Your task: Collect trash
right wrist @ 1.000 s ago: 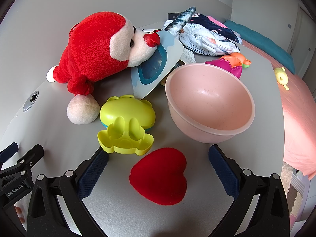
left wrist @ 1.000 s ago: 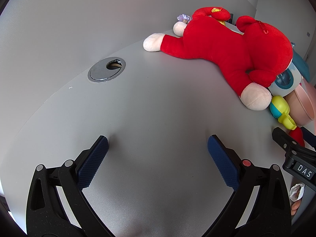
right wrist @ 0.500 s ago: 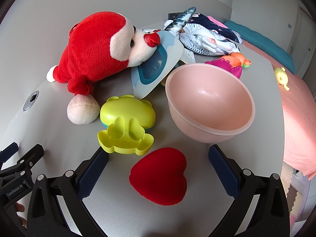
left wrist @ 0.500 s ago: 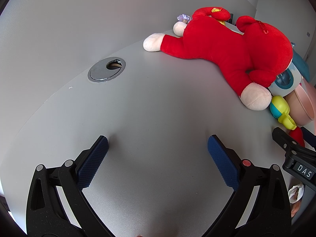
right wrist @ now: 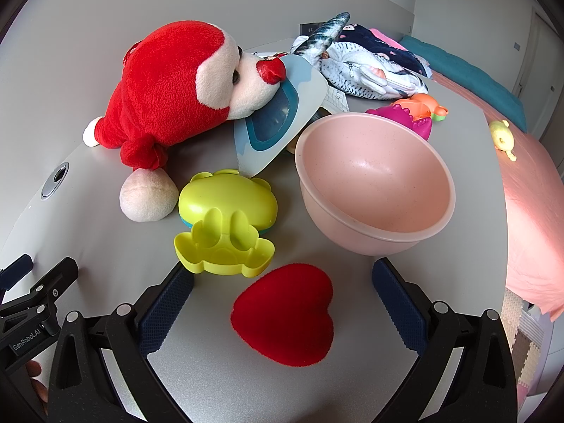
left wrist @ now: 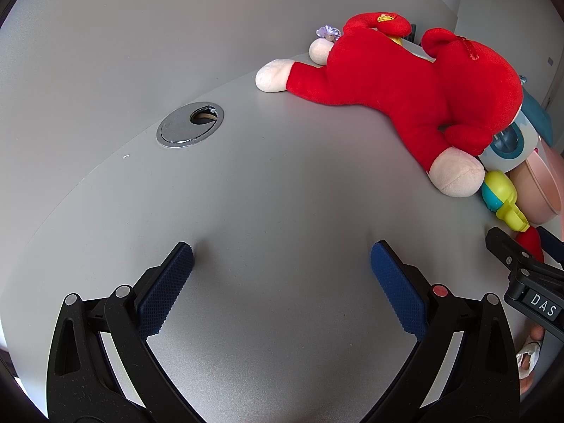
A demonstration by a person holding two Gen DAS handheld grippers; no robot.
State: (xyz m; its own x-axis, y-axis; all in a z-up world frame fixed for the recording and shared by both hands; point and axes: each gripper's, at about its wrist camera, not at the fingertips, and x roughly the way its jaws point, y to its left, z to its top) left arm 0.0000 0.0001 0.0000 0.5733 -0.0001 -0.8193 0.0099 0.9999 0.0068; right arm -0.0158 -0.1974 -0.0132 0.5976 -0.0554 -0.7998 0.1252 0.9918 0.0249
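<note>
Both my grippers hover with jaws spread, empty, over the grey tabletop (left wrist: 282, 183).

My left gripper (left wrist: 280, 273) faces bare surface, a round metal cable grommet (left wrist: 190, 124) left, a red plush toy (left wrist: 405, 88) right. My right gripper (right wrist: 282, 294) brackets a red velvet heart (right wrist: 285, 313); beyond sit a yellow-green plastic frog toy (right wrist: 225, 225) and pink plastic bowl (right wrist: 373, 183).

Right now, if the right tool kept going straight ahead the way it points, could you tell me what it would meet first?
Most likely the red heart, which lies flat on the table between the open right tool fingers. Beyond it stands the pink bowl, with the green toy off to the left. How high the tool sits is unclear.
</note>
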